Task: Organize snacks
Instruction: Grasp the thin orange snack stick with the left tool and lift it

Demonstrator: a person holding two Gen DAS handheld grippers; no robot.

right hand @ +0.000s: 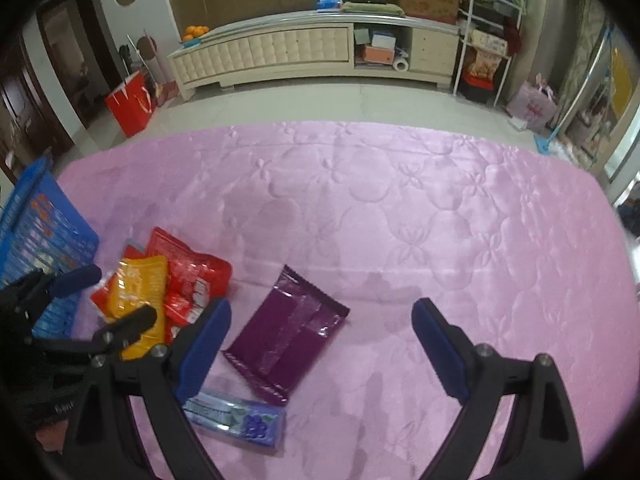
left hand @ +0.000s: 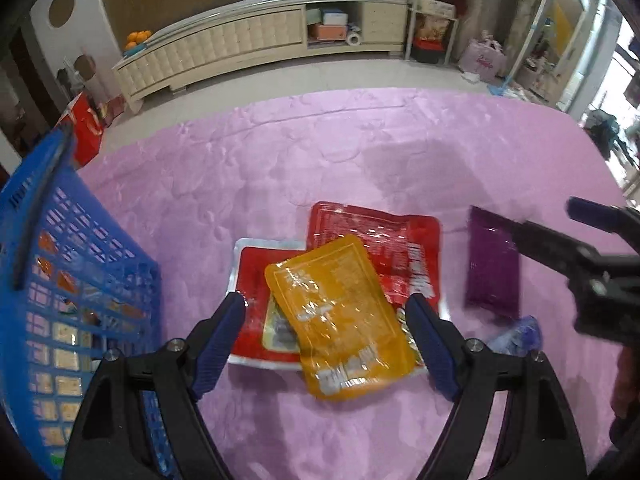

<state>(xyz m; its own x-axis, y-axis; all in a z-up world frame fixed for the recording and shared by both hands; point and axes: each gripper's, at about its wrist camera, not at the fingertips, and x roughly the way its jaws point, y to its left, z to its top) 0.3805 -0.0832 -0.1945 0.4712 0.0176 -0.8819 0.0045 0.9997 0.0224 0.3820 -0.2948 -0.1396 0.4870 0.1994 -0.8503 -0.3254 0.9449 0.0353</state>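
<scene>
Left tongs (left hand: 326, 330) wide open, empty, straddling orange packet (left hand: 340, 316), right tongs (right hand: 322, 344) likewise, purple packet (right hand: 286, 330) seemingly between.

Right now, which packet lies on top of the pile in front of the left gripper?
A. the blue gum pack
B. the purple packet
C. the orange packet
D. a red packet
C: the orange packet overlaps both red packets, while the purple packet lies apart on the pink cover.

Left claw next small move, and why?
Probably lower the left claw and close on the glossy orange snack pouch: it lies on top of the red packets, between the open jaws, with the blue plastic basket right beside it.
</scene>
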